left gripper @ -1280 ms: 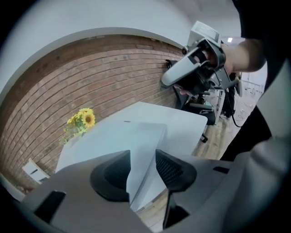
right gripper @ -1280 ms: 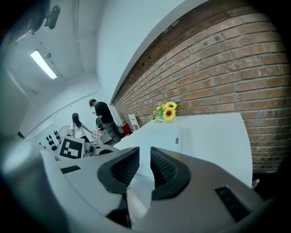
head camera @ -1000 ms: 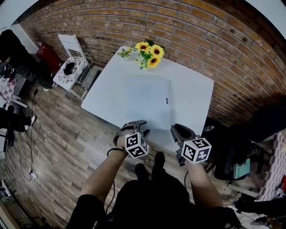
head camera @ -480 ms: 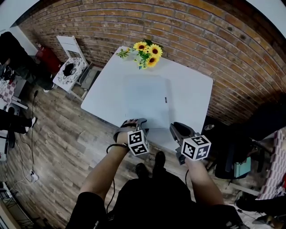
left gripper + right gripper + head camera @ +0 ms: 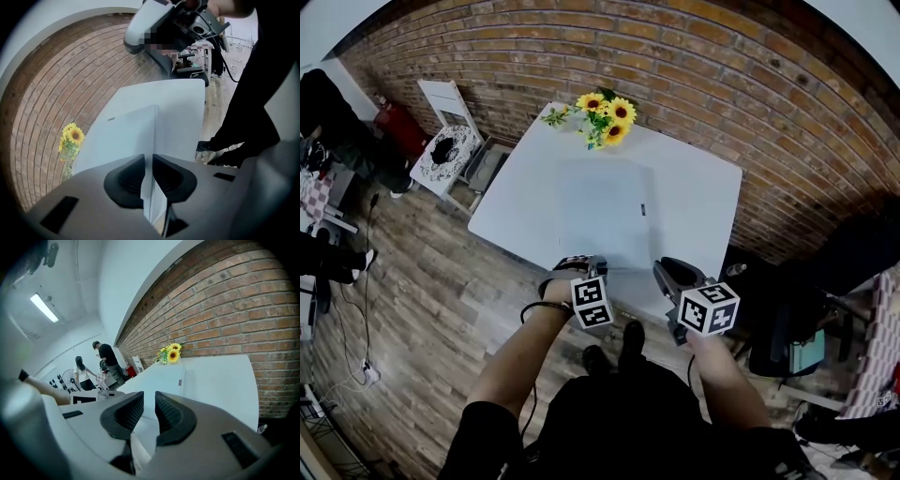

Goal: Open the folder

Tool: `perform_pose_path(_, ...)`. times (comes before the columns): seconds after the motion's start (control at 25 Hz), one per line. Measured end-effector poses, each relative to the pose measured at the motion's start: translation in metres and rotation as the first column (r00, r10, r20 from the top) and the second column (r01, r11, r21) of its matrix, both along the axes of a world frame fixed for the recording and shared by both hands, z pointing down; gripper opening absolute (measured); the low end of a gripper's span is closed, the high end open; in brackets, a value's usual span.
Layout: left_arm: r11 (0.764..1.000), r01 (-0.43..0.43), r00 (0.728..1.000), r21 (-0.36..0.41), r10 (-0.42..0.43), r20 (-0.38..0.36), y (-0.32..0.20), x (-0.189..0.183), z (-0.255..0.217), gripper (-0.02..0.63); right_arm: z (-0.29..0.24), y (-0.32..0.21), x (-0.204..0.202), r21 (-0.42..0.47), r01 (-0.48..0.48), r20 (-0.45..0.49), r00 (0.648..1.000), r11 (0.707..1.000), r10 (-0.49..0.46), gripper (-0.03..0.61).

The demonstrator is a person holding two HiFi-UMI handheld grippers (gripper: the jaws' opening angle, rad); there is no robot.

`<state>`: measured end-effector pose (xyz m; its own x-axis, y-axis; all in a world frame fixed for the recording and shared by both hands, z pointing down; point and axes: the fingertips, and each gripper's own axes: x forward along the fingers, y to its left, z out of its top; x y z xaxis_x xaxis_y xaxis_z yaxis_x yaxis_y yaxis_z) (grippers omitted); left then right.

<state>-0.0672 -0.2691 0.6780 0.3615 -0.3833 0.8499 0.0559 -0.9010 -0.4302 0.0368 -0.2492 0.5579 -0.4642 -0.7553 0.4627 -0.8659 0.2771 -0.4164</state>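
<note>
A pale white folder (image 5: 600,211) lies flat in the middle of the white table (image 5: 698,202), with a small dark clasp on its right edge. My left gripper (image 5: 589,266) is at the folder's near edge. In the left gripper view its jaws (image 5: 149,157) are closing, and a thin white cover sheet (image 5: 153,187) stands on edge between the pads. My right gripper (image 5: 667,270) sits at the folder's near right corner. Its jaws (image 5: 150,397) stand narrow, with a white strip of the folder (image 5: 159,380) low in the throat.
A bunch of sunflowers (image 5: 605,117) stands at the table's far edge against the brick wall. A white chair (image 5: 450,141) is off the table's left corner, and a black chair (image 5: 787,328) is at the right. Two people (image 5: 105,362) stand far off.
The left gripper has rolled a little at the folder's near edge, and its marker cube now faces differently. The right gripper has kept its place.
</note>
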Motion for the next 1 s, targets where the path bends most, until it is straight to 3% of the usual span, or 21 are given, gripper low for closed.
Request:
perform_pose_path(0.28, 0.996, 0.084, 0.992, 0.000, -0.083, -0.099, -0.007, 0.004, -0.013, 0.037, 0.019, -0.002, 0.005, -0.035, 0.014, -0.015, 1.000, 0.999, -0.014, 0.089)
perform_pose_path(0.48, 0.983, 0.182, 0.962, -0.022, -0.183, -0.202, -0.017, 0.001, -0.033, 0.031, 0.054, -0.008, 0.009, -0.103, 0.030, -0.063, 0.997, 0.994, -0.036, 0.095)
perform_pose_path(0.72, 0.965, 0.254, 0.925, -0.063, -0.261, -0.276, -0.020, -0.002, -0.046, 0.028, 0.091, -0.027, 0.006, -0.164, 0.076, -0.093, 0.991, 0.983, -0.093, 0.104)
perform_pose_path(0.84, 0.969, 0.238, 0.936, -0.065, -0.247, -0.253, -0.018, -0.003, -0.037, 0.030, 0.096, -0.040, -0.001, -0.143, 0.100, -0.102, 0.988, 0.985, -0.115, 0.094)
perform_pose_path(1.0, 0.979, 0.203, 0.965, 0.007, -0.199, -0.172, -0.015, -0.003, -0.023, 0.040, 0.100, -0.046, -0.012, -0.150, 0.159, -0.109, 0.978, 0.976, -0.176, 0.080)
